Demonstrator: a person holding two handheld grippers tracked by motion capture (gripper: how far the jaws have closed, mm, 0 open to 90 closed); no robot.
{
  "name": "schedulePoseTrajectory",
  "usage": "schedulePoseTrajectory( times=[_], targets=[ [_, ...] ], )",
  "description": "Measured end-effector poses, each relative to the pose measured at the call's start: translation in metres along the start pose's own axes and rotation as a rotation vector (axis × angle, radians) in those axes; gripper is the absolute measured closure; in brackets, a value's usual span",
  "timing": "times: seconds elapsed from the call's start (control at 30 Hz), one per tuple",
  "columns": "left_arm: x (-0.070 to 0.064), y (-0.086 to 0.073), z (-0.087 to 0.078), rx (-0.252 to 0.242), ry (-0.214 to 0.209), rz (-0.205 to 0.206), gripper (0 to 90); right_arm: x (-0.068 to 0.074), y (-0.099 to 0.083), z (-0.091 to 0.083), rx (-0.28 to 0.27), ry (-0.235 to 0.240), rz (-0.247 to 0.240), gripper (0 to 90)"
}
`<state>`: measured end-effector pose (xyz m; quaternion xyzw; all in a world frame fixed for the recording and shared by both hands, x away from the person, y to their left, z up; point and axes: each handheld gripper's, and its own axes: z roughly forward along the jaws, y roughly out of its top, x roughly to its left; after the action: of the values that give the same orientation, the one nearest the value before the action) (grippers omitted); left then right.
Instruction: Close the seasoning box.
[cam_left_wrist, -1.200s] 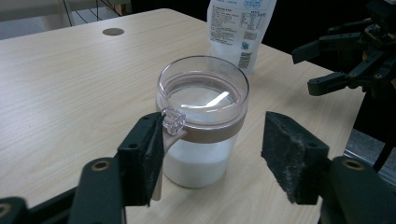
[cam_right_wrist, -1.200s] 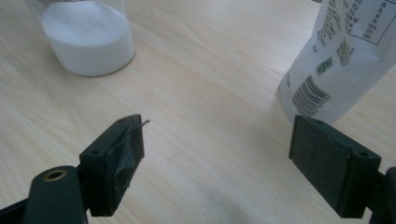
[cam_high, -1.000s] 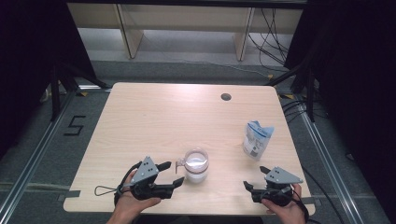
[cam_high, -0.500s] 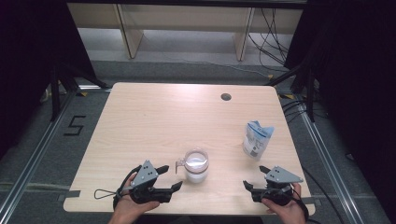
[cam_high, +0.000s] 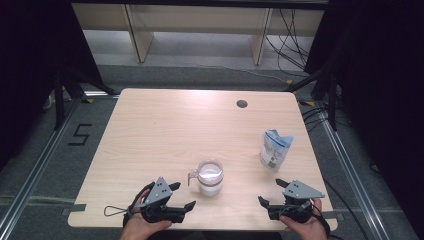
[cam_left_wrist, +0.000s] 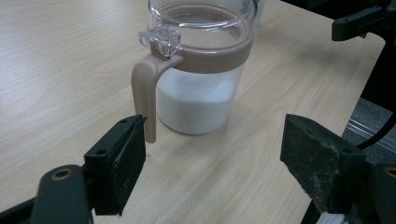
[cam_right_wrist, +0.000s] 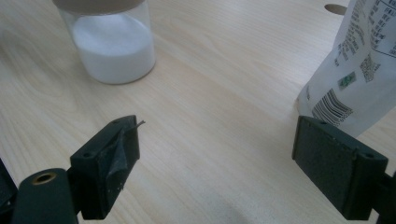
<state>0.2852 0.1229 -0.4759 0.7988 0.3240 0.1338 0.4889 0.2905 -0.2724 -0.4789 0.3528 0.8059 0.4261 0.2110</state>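
left gripper (cam_high: 183, 196) rests nearest the table's front edge, jaws spread wide and empty, just short of the jar (cam_left_wrist: 201, 70); right gripper (cam_high: 268, 192) is likewise agape, off to the jar's right. the jar, part full of white powder, looks rigid, smooth and probably slippery, so its tan handle (cam_left_wrist: 145, 95) seems the safest hold. beyond, right of the jar, stands a soft pouch (cam_high: 275, 148).

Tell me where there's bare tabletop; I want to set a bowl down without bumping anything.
The far half of the table, from the jar back to the round hole, is bare, as is the left side. It is crowded along the near edge: left gripper beside the jar, right gripper just below the pouch.
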Motion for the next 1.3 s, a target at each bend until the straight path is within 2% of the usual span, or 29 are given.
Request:
schedulePoseTrajectory(
  times=[0.13, 0.17, 0.27, 0.3, 0.43, 0.47, 0.6, 0.63, 0.7, 0.73, 0.77, 0.8, 0.83, 0.87, 0.9, 0.93, 0.97, 1.03, 1.07, 1.1, 1.13, 1.17, 1.2, 1.23, 1.27, 1.3],
  targets=[
    [-0.001, -0.001, 0.002, 0.001, -0.003, -0.006, 21.4, -0.001, 0.0, 0.0, -0.008, -0.007, -0.016, 16.0],
    [-0.001, -0.002, 0.002, 0.003, -0.004, -0.007, 21.3, -0.001, 0.0, 0.001, -0.005, 0.012, -0.009, 16.0],
    [-0.002, -0.003, 0.003, 0.013, -0.011, 0.0, 21.0, 0.0, 0.0, 0.0, 0.0, 0.011, 0.011, 16.0],
    [-0.003, -0.004, 0.003, 0.018, -0.009, -0.011, 20.8, 0.0, 0.0, 0.0, -0.001, 0.014, 0.011, 16.0],
    [-0.004, -0.006, 0.005, 0.019, -0.015, -0.003, 20.8, 0.0, 0.0, 0.001, -0.008, 0.026, -0.009, 16.0],
    [-0.004, -0.006, 0.005, 0.019, -0.015, -0.003, 20.8, 0.002, -0.001, -0.001, 0.004, 0.025, 0.016, 16.0],
    [-0.005, -0.007, 0.004, 0.041, -0.016, 0.006, 20.7, 0.004, -0.004, -0.004, -0.002, 0.057, 0.018, 16.0],
    [-0.007, -0.008, 0.006, 0.035, -0.023, -0.015, 20.6, 0.005, -0.004, -0.005, -0.002, 0.063, 0.007, 15.9],
    [-0.008, -0.009, 0.006, 0.043, -0.026, -0.004, 20.6, 0.009, -0.006, -0.007, 0.0, 0.072, 0.037, 15.9],
    [-0.007, -0.009, 0.007, 0.047, -0.023, 0.007, 20.6, 0.007, -0.006, -0.007, 0.006, 0.088, 0.022, 15.9],
    [-0.008, -0.009, 0.007, 0.042, -0.025, -0.005, 20.6, 0.008, -0.007, -0.007, 0.009, 0.09, 0.026, 15.9],
    [-0.008, -0.009, 0.008, 0.04, -0.028, -0.004, 20.6, 0.008, -0.008, -0.007, 0.007, 0.08, 0.007, 15.9],
    [-0.007, -0.009, 0.007, 0.051, -0.028, 0.004, 20.6, 0.008, -0.009, -0.009, 0.019, 0.076, 0.008, 16.0],
    [-0.007, -0.01, 0.007, 0.054, -0.031, 0.008, 20.6, 0.01, -0.01, -0.01, 0.038, 0.082, 0.048, 15.9],
    [-0.007, -0.01, 0.006, 0.058, -0.03, 0.005, 20.6, 0.01, -0.01, -0.01, 0.039, 0.08, 0.052, 16.0],
    [-0.008, -0.012, 0.006, 0.065, -0.025, -0.022, 20.3, 0.008, -0.011, -0.01, 0.033, 0.087, 0.035, 16.0],
    [-0.006, -0.013, 0.006, 0.066, -0.031, 0.004, 20.1, 0.007, -0.011, -0.01, 0.037, 0.088, 0.029, 15.9],
    [-0.007, -0.016, 0.005, 0.069, -0.027, -0.02, 20.1, 0.007, -0.013, -0.011, 0.045, 0.075, 0.034, 15.9],
    [-0.005, -0.016, 0.004, 0.088, -0.018, -0.003, 20.0, 0.009, -0.013, -0.011, 0.056, 0.083, 0.06, 15.9],
    [-0.006, -0.018, 0.005, 0.078, -0.024, -0.027, 20.1, 0.008, -0.014, -0.011, 0.056, 0.088, 0.049, 15.9],
    [-0.005, -0.019, 0.005, 0.079, -0.029, -0.014, 20.1, 0.009, -0.014, -0.011, 0.056, 0.087, 0.06, 15.9],
    [-0.005, -0.019, 0.006, 0.083, -0.028, -0.016, 20.1, 0.007, -0.014, -0.01, 0.05, 0.091, 0.037, 15.9],
    [-0.006, -0.019, 0.005, 0.096, -0.014, -0.029, 20.1, 0.009, -0.015, -0.011, 0.055, 0.087, 0.05, 15.9],
    [-0.006, -0.02, 0.006, 0.089, -0.018, -0.02, 20.1, 0.008, -0.015, -0.01, 0.057, 0.094, 0.042, 15.9],
    [-0.007, -0.02, 0.007, 0.083, -0.028, -0.031, 20.1, 0.008, -0.015, -0.01, 0.065, 0.098, 0.038, 16.0],
    [-0.006, -0.02, 0.007, 0.089, -0.018, -0.006, 20.0, 0.009, -0.016, -0.011, 0.07, 0.085, 0.042, 15.9]
  ],
)
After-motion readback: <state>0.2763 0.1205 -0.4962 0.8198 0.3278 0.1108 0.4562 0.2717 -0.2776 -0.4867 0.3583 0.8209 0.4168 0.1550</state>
